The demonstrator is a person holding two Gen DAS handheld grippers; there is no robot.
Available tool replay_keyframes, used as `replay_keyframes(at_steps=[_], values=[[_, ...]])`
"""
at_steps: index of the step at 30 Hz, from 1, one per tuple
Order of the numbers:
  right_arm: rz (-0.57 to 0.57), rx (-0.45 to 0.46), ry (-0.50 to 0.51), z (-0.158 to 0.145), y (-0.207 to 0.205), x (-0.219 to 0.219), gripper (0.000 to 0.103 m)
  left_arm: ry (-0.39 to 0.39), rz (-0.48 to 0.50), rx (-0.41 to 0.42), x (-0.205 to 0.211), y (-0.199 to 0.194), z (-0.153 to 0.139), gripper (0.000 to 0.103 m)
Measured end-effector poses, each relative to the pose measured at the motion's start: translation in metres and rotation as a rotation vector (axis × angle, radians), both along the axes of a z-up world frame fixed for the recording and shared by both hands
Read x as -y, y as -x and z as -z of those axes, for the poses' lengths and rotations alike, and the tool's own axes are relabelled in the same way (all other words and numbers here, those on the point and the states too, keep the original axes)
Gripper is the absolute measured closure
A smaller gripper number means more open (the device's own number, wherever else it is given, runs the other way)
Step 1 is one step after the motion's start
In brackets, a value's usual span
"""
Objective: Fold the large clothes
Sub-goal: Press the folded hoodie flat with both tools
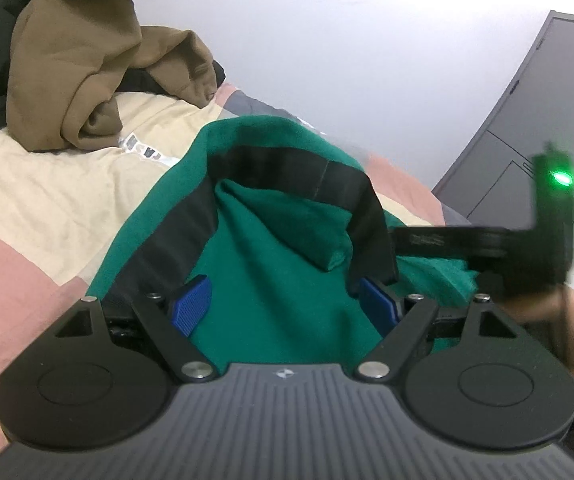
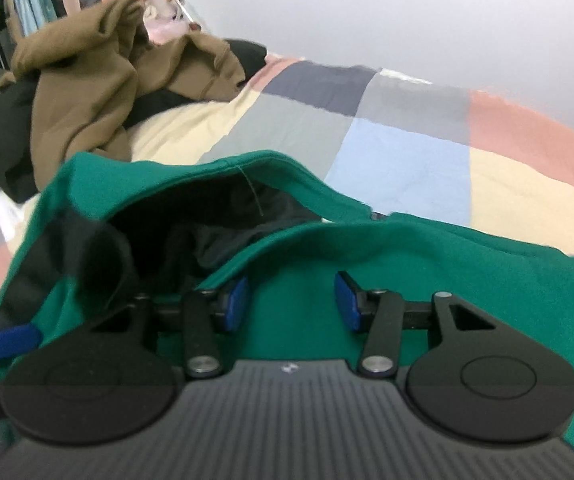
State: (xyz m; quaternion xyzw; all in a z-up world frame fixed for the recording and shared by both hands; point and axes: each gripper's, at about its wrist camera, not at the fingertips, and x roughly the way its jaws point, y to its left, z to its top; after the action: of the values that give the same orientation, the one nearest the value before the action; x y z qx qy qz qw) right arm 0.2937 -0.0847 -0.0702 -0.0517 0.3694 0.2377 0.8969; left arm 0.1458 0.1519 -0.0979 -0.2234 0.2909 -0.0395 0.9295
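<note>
Now we hold both grippers over the green hoodie (image 1: 271, 264) on the bed (image 2: 407, 152): left gripper (image 1: 285, 304) jaws wide apart, right gripper (image 2: 289, 300) jaws partly apart, cloth between both, unclamped. Best pinch one layer only.

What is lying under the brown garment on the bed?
Under the brown garment a black garment shows at its edges, and both rest on the patchwork bedcover. How far the black garment reaches underneath, or whether more is there, is covered.
</note>
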Motion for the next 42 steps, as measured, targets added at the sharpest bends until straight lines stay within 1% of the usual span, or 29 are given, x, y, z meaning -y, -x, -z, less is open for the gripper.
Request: replay_keyframes(at_steps=[3,6,7,9,10,11,14,16,19,22,25,27,31,33,36,38,40,42], values=[[0.011,0.01,-0.035,-0.009,0.018,0.025,0.053,-0.016,0.01,0.003,0.003,0.0,0.001,0.019],[0.041,0.032,-0.048,-0.016,0.04,0.057,0.053,-0.055,0.013,0.0,0.007,-0.003,0.001,0.019],[0.049,0.035,-0.045,-0.016,0.045,0.064,0.053,-0.066,0.007,-0.007,0.007,-0.006,0.001,0.019],[0.064,0.04,-0.005,-0.013,0.055,0.079,0.053,-0.075,-0.004,-0.023,0.007,-0.014,0.003,0.019],[0.071,0.05,0.012,-0.011,0.061,0.086,0.053,-0.09,-0.005,-0.023,0.008,-0.018,0.003,0.02],[0.074,0.061,0.005,-0.009,0.066,0.093,0.053,-0.12,-0.006,-0.023,0.011,-0.023,0.003,0.02],[0.079,0.067,-0.032,-0.003,0.073,0.107,0.053,-0.222,0.01,-0.034,0.019,-0.043,0.005,0.021],[0.079,0.072,-0.057,-0.001,0.075,0.111,0.052,-0.24,0.028,-0.04,0.02,-0.054,0.007,0.023],[0.077,0.082,-0.087,0.003,0.075,0.114,0.052,-0.249,0.018,-0.049,0.02,-0.071,0.01,0.027],[0.08,0.085,-0.115,0.006,0.076,0.114,0.052,-0.244,0.017,-0.042,0.018,-0.091,0.009,0.027],[0.077,0.089,-0.128,0.008,0.075,0.116,0.052,-0.192,-0.011,0.009,0.008,-0.104,0.004,0.027],[0.079,0.086,-0.135,0.008,0.074,0.116,0.052,-0.152,-0.054,0.042,-0.002,-0.108,0.001,0.027],[0.087,0.083,-0.148,0.008,0.07,0.116,0.052,-0.111,-0.078,0.056,-0.016,-0.108,-0.002,0.027],[0.096,0.084,-0.152,0.008,0.07,0.117,0.052,-0.091,-0.07,0.07,-0.017,-0.105,-0.008,0.027],[0.115,0.101,-0.138,0.005,0.072,0.117,0.052,-0.096,-0.057,0.109,-0.008,-0.092,-0.02,0.027],[0.138,0.115,-0.125,0.004,0.076,0.119,0.052,-0.087,-0.026,0.123,0.001,-0.083,-0.026,0.027],[0.156,0.118,-0.127,0.002,0.081,0.124,0.052,-0.094,0.009,0.124,0.014,-0.072,-0.029,0.027],[0.18,0.114,-0.151,-0.001,0.087,0.132,0.052,-0.109,0.047,0.101,0.027,-0.063,-0.026,0.027]])
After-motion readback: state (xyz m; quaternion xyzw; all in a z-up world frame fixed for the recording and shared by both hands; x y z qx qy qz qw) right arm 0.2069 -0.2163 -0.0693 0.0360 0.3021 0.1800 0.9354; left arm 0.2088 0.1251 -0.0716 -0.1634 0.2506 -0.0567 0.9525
